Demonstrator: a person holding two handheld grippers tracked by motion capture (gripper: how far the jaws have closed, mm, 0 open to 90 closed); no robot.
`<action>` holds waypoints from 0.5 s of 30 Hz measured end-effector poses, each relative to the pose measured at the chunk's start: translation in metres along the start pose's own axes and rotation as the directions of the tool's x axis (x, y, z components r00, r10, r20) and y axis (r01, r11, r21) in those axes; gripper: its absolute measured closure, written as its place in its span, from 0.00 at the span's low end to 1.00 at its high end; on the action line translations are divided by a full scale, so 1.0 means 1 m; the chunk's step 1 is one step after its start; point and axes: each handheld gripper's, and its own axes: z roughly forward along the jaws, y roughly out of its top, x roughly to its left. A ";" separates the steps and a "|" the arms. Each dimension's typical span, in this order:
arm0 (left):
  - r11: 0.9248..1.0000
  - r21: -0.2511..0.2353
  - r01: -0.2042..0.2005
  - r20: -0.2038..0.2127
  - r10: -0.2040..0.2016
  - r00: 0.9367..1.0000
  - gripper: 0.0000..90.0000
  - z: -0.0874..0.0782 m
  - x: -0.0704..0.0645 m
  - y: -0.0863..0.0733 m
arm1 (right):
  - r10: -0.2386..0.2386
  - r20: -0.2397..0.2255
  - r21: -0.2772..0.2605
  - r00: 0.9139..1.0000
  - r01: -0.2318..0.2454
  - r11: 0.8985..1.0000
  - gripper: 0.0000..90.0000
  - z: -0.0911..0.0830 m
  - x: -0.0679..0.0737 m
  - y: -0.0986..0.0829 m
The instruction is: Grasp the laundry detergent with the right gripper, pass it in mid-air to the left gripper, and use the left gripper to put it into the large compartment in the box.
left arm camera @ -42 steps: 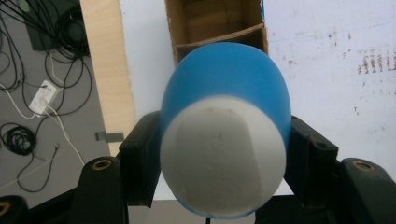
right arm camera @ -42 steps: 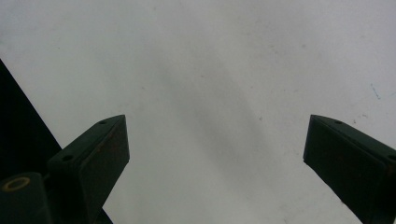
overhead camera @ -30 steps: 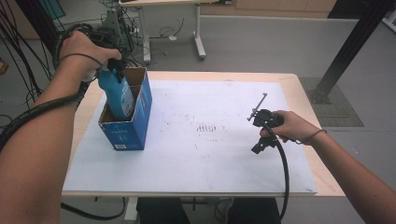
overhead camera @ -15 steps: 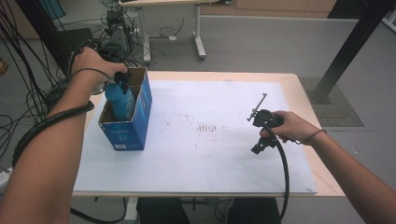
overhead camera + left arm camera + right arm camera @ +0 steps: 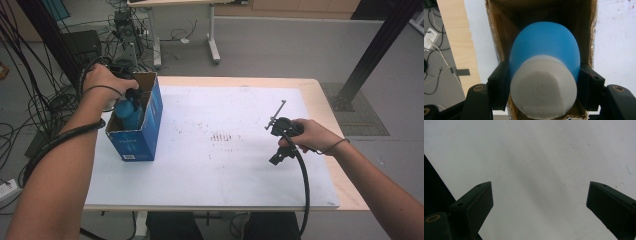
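Standing near the table's [image 5: 320, 95] left edge, the blue carton [image 5: 135, 132] opened upward, and the blue bottle [image 5: 544, 52] stood upright partway inside it, long axis vertical. The left gripper [image 5: 544, 82] pinched the bottle just under its white cap [image 5: 543, 87] from above. The right gripper [image 5: 539, 200], jaws spread empty, hung well apart near the right edge.

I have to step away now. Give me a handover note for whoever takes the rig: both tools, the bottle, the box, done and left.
Left tool: shut on the blue bottle, white cap toward the camera.
Bottle: most of the way down inside the open blue box at the table's left.
Right tool: open, empty, over the white sheet.
Done: bottle in the box.
Left: probably release and withdraw.
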 end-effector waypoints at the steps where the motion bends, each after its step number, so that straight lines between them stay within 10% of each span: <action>1: 1.000 0.001 0.003 0.000 -0.003 1.000 0.42 0.001 0.000 0.000 | -0.001 0.000 -0.002 1.000 0.001 1.000 0.08 0.000 0.000 0.000; 15: 0.999 0.037 0.006 -0.008 -0.006 1.000 0.42 0.019 -0.004 0.000 | 0.002 -0.002 -0.003 1.000 -0.002 1.000 0.08 0.001 0.000 -0.001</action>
